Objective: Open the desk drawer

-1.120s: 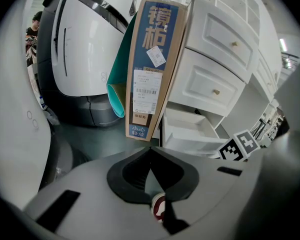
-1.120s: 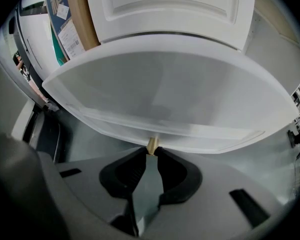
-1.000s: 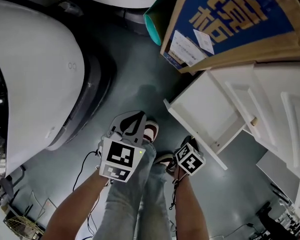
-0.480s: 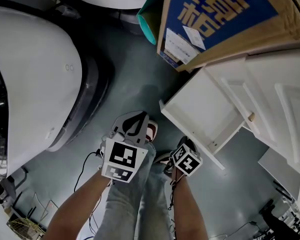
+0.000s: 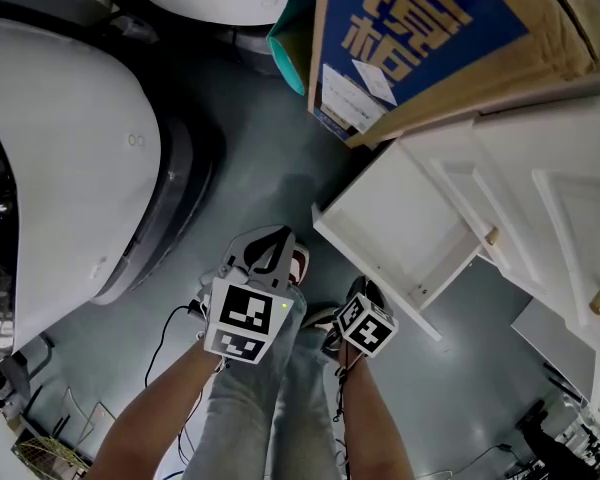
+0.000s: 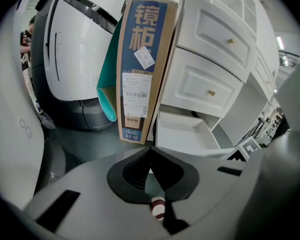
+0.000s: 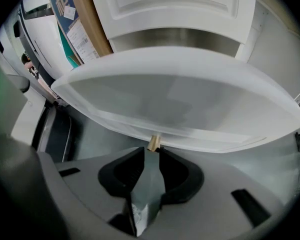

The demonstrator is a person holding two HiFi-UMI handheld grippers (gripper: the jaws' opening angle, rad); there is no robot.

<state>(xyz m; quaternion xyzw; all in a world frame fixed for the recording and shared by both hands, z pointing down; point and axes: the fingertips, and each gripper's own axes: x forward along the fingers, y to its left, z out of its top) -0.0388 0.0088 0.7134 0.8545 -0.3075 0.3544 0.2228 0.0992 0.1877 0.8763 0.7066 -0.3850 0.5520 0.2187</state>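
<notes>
The white desk's bottom drawer [image 5: 395, 233] stands pulled out over the grey floor, its inside bare. Its small wooden knob [image 7: 154, 143] sticks out of the drawer front [image 7: 190, 109] just beyond the tips of my right gripper [image 7: 151, 153]. The right jaws have just been opening; they stand a little apart, the knob at their mouth with no pad pressing on it. In the head view the right gripper [image 5: 364, 293] hangs near the drawer's front, close to the knob [image 5: 417, 290]. My left gripper [image 5: 276, 238] hovers over the person's shoes, tips together [image 6: 150, 150], holding nothing.
A tall cardboard box [image 5: 420, 38] with a blue printed face leans against the desk's left side, a teal roll [image 5: 290, 53] behind it. A large white rounded machine [image 5: 60, 148] fills the left. Two closed drawers [image 6: 215, 34] sit above the open one. Cables lie on the floor [image 5: 170, 338].
The whole scene has drifted left in the head view as the head turned. Both grippers keep nearly the same place relative to the drawer, which stays pulled out.
</notes>
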